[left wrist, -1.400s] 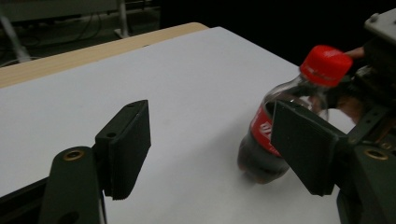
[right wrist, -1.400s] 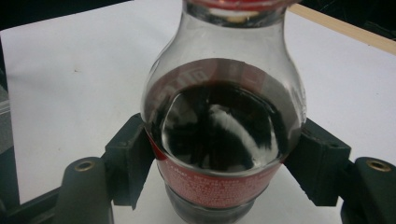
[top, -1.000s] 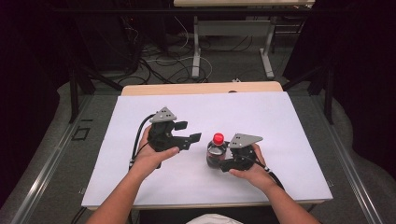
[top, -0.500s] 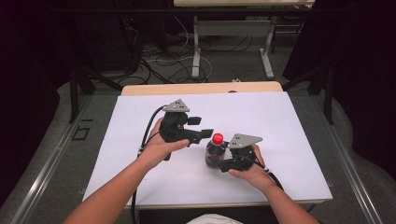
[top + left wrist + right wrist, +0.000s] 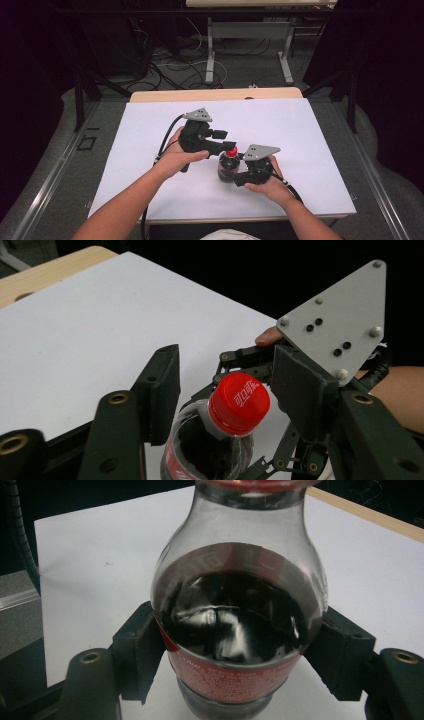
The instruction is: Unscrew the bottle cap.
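My bottle (image 5: 210, 440) has a red cap (image 5: 239, 402) with white lettering, a red label and dark brown drink. My grippers' jaws are black, their plates (image 5: 340, 322) grey. The table (image 5: 150, 130) is white with a tan far edge.

The white table cover (image 5: 150, 145) is being evenly lit from above; surroundings are being left dark, and glare is being reflected on the bottle (image 5: 235, 615).

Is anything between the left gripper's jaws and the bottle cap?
Nothing visible. In the left gripper view the left gripper has its jaws open on either side of the red cap, with only open gaps between. The right gripper clamps the bottle lower down, clear of the cap.
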The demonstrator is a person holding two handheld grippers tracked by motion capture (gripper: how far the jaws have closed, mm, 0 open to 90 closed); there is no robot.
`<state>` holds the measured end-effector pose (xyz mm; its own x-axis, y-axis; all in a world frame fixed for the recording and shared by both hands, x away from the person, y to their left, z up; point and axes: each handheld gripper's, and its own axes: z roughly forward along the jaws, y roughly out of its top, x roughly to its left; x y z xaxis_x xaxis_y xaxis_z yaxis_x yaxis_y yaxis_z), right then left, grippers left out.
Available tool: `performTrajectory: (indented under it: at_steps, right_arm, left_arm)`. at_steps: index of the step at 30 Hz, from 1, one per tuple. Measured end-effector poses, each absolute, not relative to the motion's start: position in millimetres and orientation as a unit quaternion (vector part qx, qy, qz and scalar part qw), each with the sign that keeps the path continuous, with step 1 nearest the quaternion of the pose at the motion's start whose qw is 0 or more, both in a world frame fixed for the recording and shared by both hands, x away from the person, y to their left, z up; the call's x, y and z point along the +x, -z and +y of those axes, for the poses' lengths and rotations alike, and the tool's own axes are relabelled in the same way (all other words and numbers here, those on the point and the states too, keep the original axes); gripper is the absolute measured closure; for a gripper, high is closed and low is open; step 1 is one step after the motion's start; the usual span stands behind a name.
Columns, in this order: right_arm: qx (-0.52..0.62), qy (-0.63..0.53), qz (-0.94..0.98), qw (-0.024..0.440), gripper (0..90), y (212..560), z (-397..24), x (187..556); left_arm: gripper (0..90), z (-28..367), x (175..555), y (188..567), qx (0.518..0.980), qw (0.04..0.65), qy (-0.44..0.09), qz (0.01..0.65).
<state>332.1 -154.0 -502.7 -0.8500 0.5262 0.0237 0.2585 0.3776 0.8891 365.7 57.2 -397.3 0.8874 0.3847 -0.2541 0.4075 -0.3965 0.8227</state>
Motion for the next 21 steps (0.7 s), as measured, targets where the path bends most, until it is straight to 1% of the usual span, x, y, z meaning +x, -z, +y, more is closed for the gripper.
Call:
performTrajectory:
  at_steps: [5,11,13,17,18,21]
  right_arm:
    - [0.231,-0.501,0.825,0.124,29.6,503,-152,331]
    - [0.224,-0.498,0.830,0.116,29.6,503,-150,330]
    - [0.220,-0.498,0.832,0.109,29.6,503,-150,330]
    - [0.216,-0.491,0.838,0.095,29.6,503,-149,329]
    - [0.215,-0.491,0.839,0.096,29.6,503,-149,329]
    - [0.214,-0.492,0.838,0.098,29.6,504,-148,329]
  left_arm:
    - [49.1,50,365,401,0.853,0.471,0.020,0.222]
    - [53.4,47,365,404,0.863,0.458,0.027,0.210]
    - [56.1,47,366,405,0.867,0.456,0.028,0.199]
    - [57.2,46,365,406,0.874,0.445,0.035,0.194]
    - [57.6,44,364,408,0.873,0.447,0.026,0.196]
    - [57.8,43,364,409,0.883,0.429,0.034,0.188]
